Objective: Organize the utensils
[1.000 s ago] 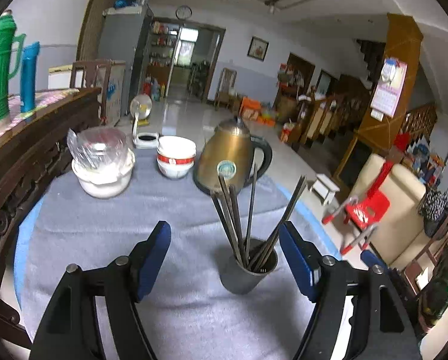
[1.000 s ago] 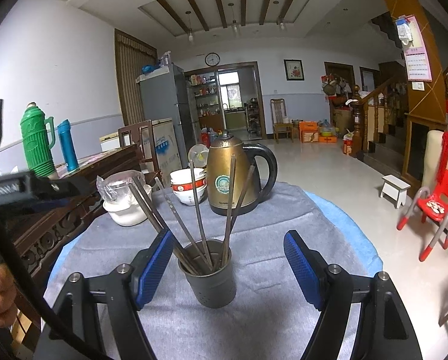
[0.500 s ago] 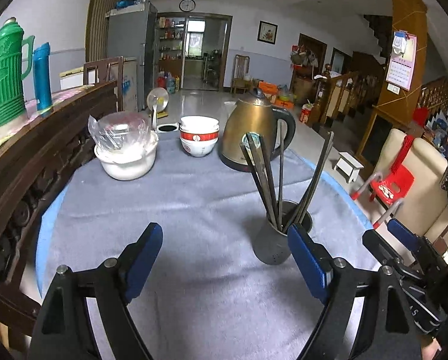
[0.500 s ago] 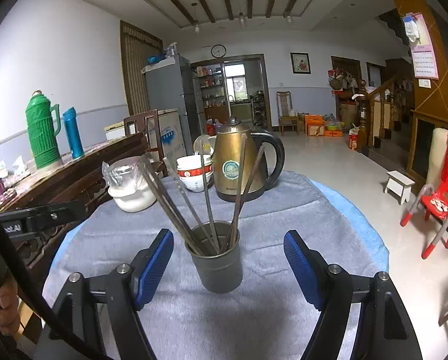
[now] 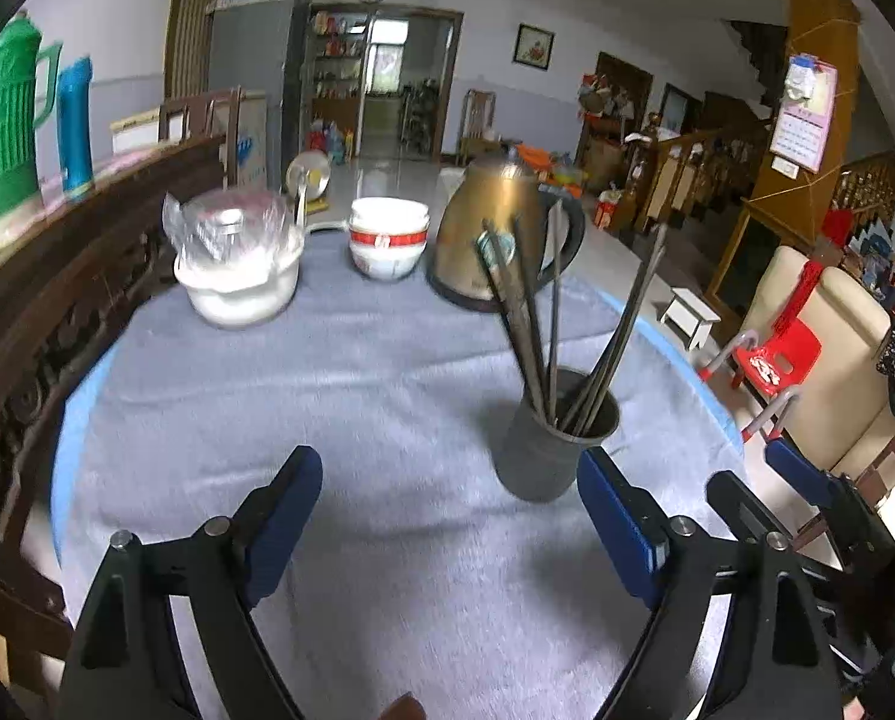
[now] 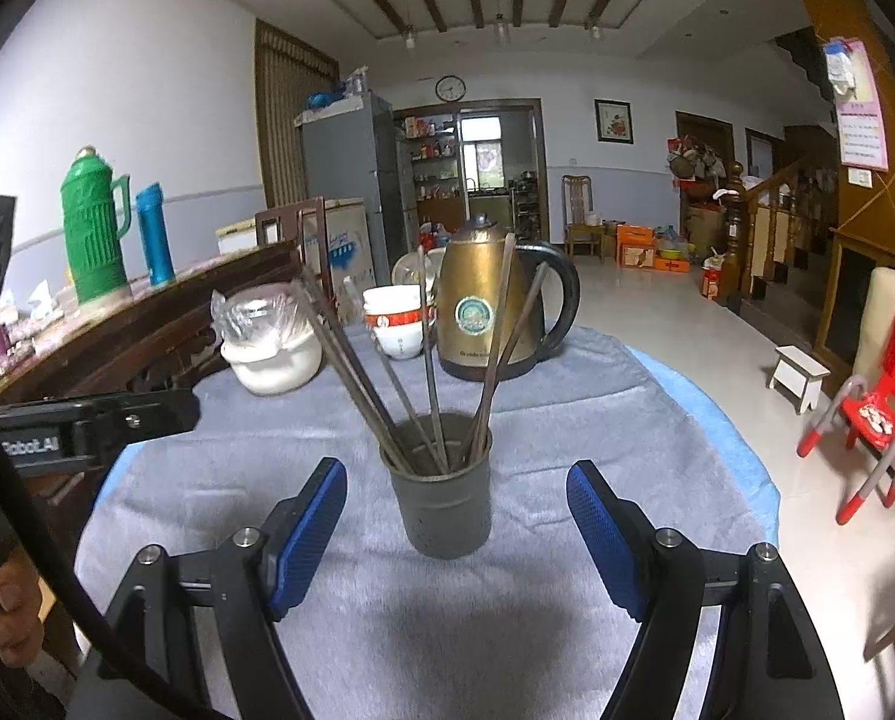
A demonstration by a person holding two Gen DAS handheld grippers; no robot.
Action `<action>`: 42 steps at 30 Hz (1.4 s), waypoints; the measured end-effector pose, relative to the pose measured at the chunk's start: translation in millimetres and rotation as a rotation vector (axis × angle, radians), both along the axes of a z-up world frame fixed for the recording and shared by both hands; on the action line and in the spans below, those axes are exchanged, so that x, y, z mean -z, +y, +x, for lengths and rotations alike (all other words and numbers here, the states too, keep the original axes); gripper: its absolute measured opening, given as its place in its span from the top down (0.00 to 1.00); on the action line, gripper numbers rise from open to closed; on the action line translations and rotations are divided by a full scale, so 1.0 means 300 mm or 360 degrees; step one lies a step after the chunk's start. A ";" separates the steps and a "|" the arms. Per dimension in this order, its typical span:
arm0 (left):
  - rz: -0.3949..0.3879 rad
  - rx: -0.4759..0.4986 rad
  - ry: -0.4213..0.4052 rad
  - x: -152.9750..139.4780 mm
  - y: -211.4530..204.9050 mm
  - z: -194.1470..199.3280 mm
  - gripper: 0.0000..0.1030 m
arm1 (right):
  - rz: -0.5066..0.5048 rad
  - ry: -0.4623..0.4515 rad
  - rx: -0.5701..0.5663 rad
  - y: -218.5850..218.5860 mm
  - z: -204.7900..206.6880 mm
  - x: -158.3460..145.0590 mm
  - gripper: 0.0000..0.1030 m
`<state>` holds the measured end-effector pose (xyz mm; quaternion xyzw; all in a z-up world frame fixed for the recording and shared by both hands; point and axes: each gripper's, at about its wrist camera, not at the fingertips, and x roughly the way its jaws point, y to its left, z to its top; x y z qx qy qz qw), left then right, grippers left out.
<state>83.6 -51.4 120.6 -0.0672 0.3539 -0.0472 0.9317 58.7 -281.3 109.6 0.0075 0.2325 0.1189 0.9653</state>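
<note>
A dark grey metal holder (image 6: 441, 483) stands upright on the grey cloth and holds several dark metal chopsticks (image 6: 426, 360) that fan outward. It also shows in the left wrist view (image 5: 552, 438), with its chopsticks (image 5: 528, 324). My right gripper (image 6: 456, 507) is open and empty, its blue pads on either side of the holder and a little nearer than it. My left gripper (image 5: 447, 498) is open and empty, to the left of the holder and drawn back from it. The right gripper's arm (image 5: 807, 492) shows at the right edge of the left wrist view.
A gold kettle (image 6: 486, 306), stacked white and red bowls (image 6: 396, 321) and a wrapped white bowl (image 6: 270, 348) stand at the table's far side. A dark carved sideboard (image 6: 117, 324) with a green thermos (image 6: 93, 228) runs along the left. The table edge (image 6: 741, 444) drops off at right.
My left gripper has drawn back and to the left, so the holder has shifted from between its pads to its right side. My right gripper has come slightly closer to the holder.
</note>
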 end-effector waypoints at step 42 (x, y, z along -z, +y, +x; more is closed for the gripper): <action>0.0282 0.0053 -0.0115 -0.035 -0.136 0.012 0.00 | -0.0084 -0.0128 0.0062 -0.019 0.003 -0.064 0.23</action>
